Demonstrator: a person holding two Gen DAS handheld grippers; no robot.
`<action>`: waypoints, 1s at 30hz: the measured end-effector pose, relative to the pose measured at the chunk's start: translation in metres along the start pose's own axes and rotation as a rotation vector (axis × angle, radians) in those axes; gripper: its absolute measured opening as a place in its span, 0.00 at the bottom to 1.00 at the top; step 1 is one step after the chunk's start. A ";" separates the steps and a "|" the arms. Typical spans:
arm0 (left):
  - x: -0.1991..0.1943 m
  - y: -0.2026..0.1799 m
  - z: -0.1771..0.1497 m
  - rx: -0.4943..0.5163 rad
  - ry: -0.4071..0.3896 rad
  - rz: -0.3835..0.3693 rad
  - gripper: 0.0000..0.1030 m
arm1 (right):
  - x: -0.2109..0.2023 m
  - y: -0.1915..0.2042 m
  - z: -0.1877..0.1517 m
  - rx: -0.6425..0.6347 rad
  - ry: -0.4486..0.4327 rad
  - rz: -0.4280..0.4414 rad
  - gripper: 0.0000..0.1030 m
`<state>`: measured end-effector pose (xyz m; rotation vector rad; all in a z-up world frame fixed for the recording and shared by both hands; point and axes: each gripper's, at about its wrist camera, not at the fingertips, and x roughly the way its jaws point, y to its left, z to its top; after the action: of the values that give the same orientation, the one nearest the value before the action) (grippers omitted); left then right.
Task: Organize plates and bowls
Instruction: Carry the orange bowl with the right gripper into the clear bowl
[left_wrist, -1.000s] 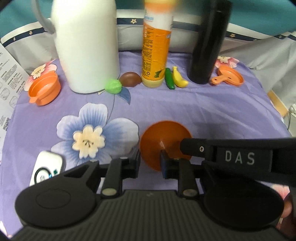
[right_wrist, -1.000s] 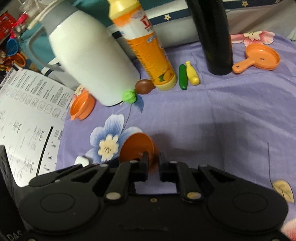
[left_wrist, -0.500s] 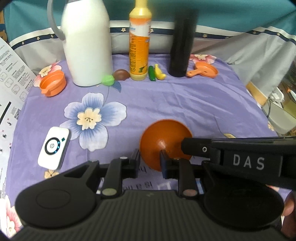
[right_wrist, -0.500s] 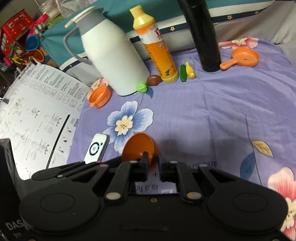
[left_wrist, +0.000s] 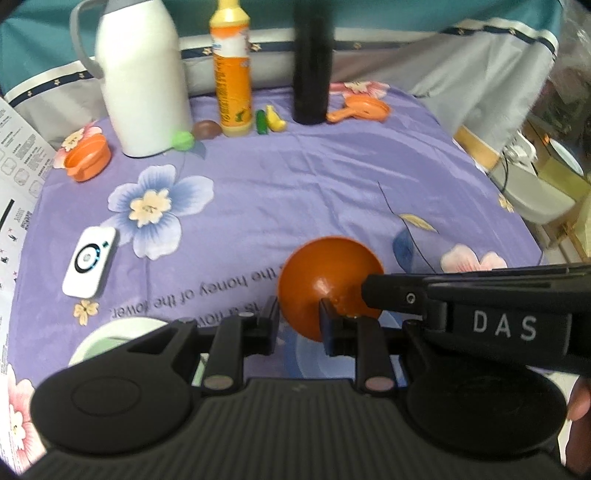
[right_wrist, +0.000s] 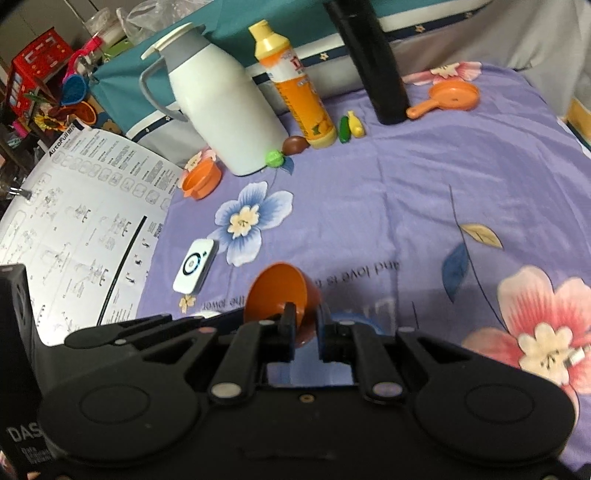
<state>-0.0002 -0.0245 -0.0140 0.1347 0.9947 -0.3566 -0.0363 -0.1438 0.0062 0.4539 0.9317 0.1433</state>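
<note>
Orange bowl (left_wrist: 328, 277), carried nearer, its rim clamped between both tools' (left_wrist: 299, 319) (right_wrist: 306, 334) jaws.

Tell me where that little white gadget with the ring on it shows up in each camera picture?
Left wrist view: the white gadget lies on the purple cloth at the left, below the blue flower.
Right wrist view: the white gadget lies left of centre, beside the printed paper sheet.
Shared landmark: the blue flower print, just up and right of it in both.
</note>
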 end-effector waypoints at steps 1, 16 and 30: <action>0.001 -0.003 -0.002 0.006 0.005 -0.002 0.21 | -0.002 -0.003 -0.003 0.005 0.003 -0.001 0.11; 0.019 -0.018 -0.018 0.037 0.077 -0.007 0.21 | 0.004 -0.032 -0.027 0.066 0.069 -0.015 0.11; 0.026 -0.016 -0.021 0.040 0.080 -0.006 0.52 | 0.018 -0.036 -0.030 0.092 0.112 -0.009 0.23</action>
<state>-0.0095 -0.0397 -0.0457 0.1837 1.0673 -0.3792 -0.0522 -0.1609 -0.0386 0.5309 1.0529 0.1187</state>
